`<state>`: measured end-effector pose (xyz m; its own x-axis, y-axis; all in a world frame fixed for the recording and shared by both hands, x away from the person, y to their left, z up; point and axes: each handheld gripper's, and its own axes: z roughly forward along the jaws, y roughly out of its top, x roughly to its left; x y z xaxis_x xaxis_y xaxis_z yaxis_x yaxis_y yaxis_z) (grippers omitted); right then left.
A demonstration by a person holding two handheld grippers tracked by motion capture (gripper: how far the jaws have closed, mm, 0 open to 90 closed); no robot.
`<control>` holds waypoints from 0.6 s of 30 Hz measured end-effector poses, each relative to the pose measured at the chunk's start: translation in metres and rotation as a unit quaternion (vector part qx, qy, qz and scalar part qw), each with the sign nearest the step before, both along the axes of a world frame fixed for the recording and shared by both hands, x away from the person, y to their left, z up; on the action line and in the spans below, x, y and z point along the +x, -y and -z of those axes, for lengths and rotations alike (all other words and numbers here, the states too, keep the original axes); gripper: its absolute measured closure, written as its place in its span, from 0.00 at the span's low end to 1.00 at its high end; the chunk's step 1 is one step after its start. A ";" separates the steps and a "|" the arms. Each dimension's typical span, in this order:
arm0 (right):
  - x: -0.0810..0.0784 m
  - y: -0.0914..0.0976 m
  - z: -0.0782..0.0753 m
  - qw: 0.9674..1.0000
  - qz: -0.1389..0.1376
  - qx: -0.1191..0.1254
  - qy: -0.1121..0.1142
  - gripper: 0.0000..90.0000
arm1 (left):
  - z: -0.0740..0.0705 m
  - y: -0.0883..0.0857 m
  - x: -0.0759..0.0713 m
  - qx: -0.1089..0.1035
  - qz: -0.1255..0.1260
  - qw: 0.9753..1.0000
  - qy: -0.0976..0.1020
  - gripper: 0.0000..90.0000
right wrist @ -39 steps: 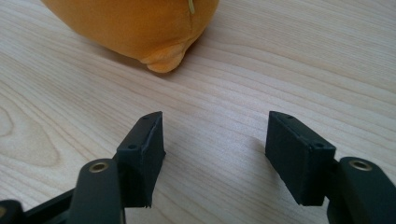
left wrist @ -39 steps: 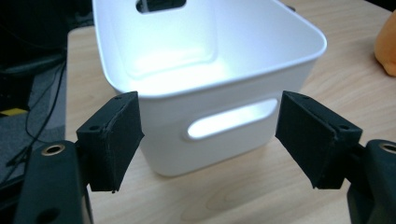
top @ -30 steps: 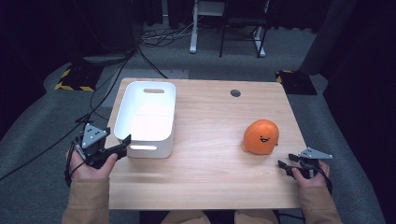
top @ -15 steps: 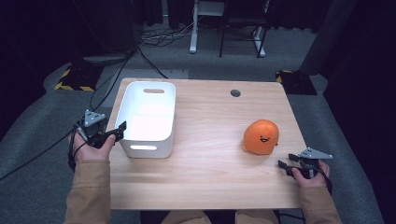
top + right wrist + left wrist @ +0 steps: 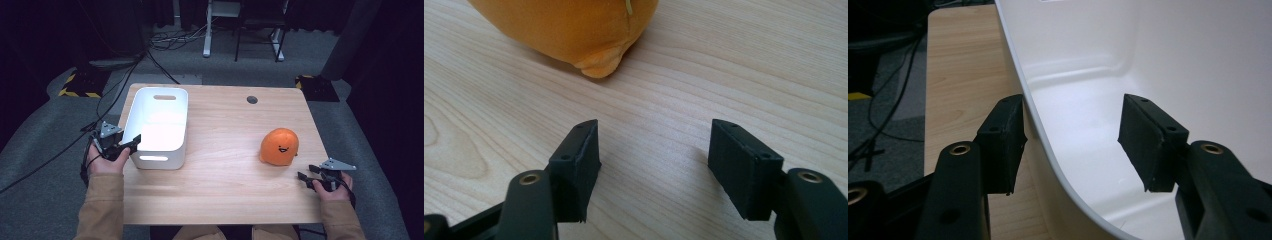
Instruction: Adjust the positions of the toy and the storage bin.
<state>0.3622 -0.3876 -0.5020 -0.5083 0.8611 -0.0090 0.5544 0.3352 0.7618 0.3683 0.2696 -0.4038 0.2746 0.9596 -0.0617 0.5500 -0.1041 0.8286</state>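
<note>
The bin [image 5: 184, 125] is standing on the left part of the table [image 5: 225, 195], and we are seeing its near left corner wall running up between the jaws of the left gripper [image 5: 1071, 145]. Those jaws have just been closing with that wall between them. The outer pad is lying against the outside of the wall just under the rim. The inner pad is hanging inside the bin, and in the left gripper view we are still seeing a gap between it and the wall, so the jaws are standing spread around the wall rather than pinching it. Behind them, the left hand [image 5: 102, 160] is gripping the tool beside the table's left edge. It is aiming the tool up and to the right at the bin, with the tan sleeve coming in from below.

The right gripper [image 5: 654, 160] is holding its jaws spread wide with bare wood between them. We are looking along them at the toy [image 5: 574, 30], which is sitting just ahead of the tips without touching them. The right hand [image 5: 332, 190] is resting low at the table's near right corner, pointing left.
</note>
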 end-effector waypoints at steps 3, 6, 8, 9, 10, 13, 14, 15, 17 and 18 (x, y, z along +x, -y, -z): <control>0.000 0.000 0.000 1.000 0.000 0.000 0.000 0.42 | -0.001 0.007 -0.005 0.006 0.007 1.000 -0.001 0.47; 0.000 0.000 0.000 1.000 0.000 0.000 0.000 0.42 | -0.001 0.012 -0.008 0.012 0.010 1.000 -0.001 0.45; 0.000 0.000 0.000 1.000 0.000 0.000 0.000 0.42 | -0.002 0.016 -0.011 0.016 0.018 1.000 0.000 0.45; 0.000 0.000 0.000 1.000 0.000 0.000 0.000 0.42 | -0.002 0.021 -0.015 0.014 0.022 1.000 0.002 0.45; 0.000 0.000 0.000 1.000 0.000 0.000 0.000 0.42 | -0.002 0.021 -0.015 0.014 0.022 1.000 0.002 0.45; 0.000 0.000 0.000 1.000 0.000 0.000 0.000 0.42 | -0.002 0.029 -0.021 0.011 0.031 0.999 0.001 0.45; 0.000 0.000 0.000 1.000 0.000 0.000 0.000 0.42 | -0.002 0.035 -0.025 0.009 0.034 0.999 0.005 0.44; 0.000 0.000 0.000 1.000 0.000 0.000 0.000 0.42 | -0.002 0.037 -0.027 0.010 0.038 0.999 0.003 0.44; 0.000 0.000 0.000 1.000 0.000 0.000 0.000 0.42 | -0.003 0.040 -0.029 0.013 0.042 0.999 0.003 0.44; 0.000 0.000 0.000 1.000 0.000 0.000 0.000 0.42 | -0.003 0.043 -0.031 0.012 0.044 0.999 0.003 0.44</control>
